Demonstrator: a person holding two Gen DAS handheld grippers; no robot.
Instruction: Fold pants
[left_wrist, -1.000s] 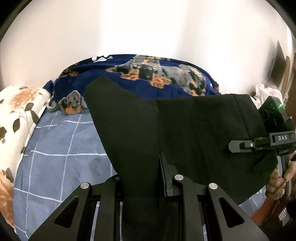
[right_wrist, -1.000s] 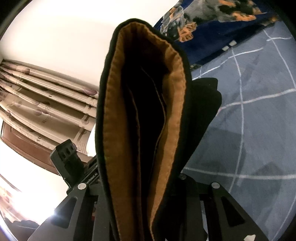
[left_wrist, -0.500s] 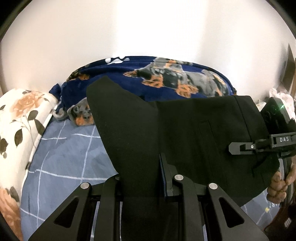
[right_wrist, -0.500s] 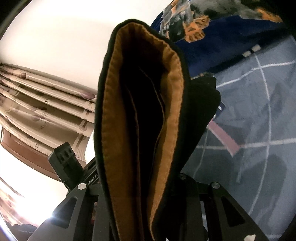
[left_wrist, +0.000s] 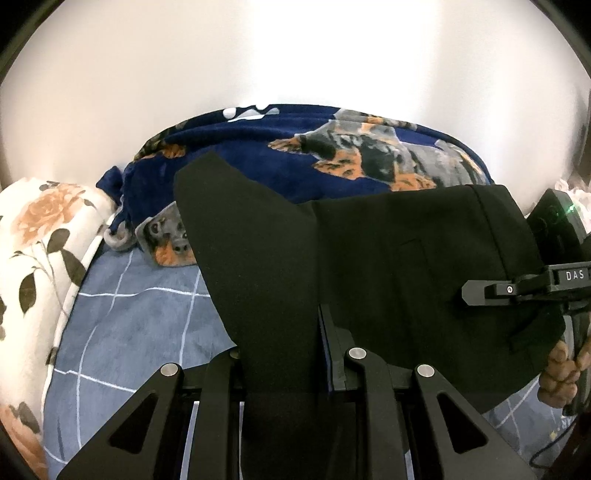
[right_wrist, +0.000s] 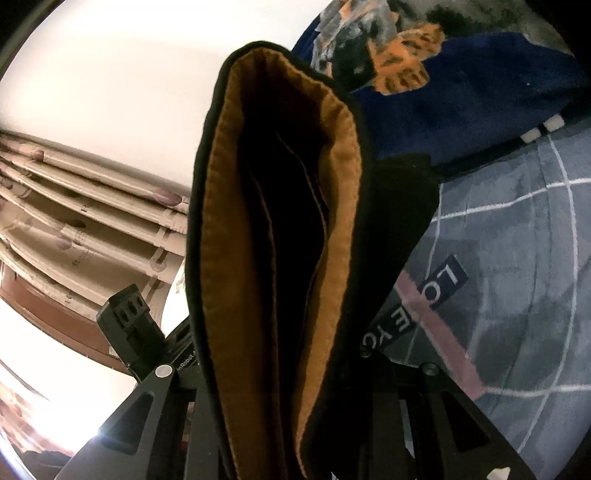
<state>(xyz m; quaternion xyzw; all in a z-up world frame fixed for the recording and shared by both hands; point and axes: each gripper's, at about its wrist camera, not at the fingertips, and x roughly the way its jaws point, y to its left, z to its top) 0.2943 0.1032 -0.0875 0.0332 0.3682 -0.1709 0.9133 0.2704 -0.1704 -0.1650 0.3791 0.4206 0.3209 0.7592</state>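
pants: black pants (left_wrist: 369, 266) hang stretched betw. your two grippers, above the blue checked bedsheet (left_wrist: 140, 325); centre and right of the left wrist view.
left gripper: your left gripper (left_wrist: 280, 373) is nearly closed, pads clamped on a fold of the pants at bottom centre; cloth rises up-left to a point.
right gripper: your right gripper (right_wrist: 280, 387) is pinched on the waistband end, bottom centre of its view; narrow gap, filled w/ cloth.
containers: waistband mouth gapes toward the right cam, tan lining (right_wrist: 236, 258) around a dark inside; can't tell what's in it.
left view only: floral pillow (left_wrist: 40, 258) at left edge, dog-print blanket (left_wrist: 332, 155) top centre, your right hand (left_wrist: 561, 373) on the handle at right edge.
right view only: the lining, printed letters on the sheet (right_wrist: 443, 284) at right, slatted wood panels (right_wrist: 92, 229) at left.
vs 1 s ago: blanket sits bigger and lower in both views, more sheet lettering shows at right; grip on the pants unchanged, both sides.
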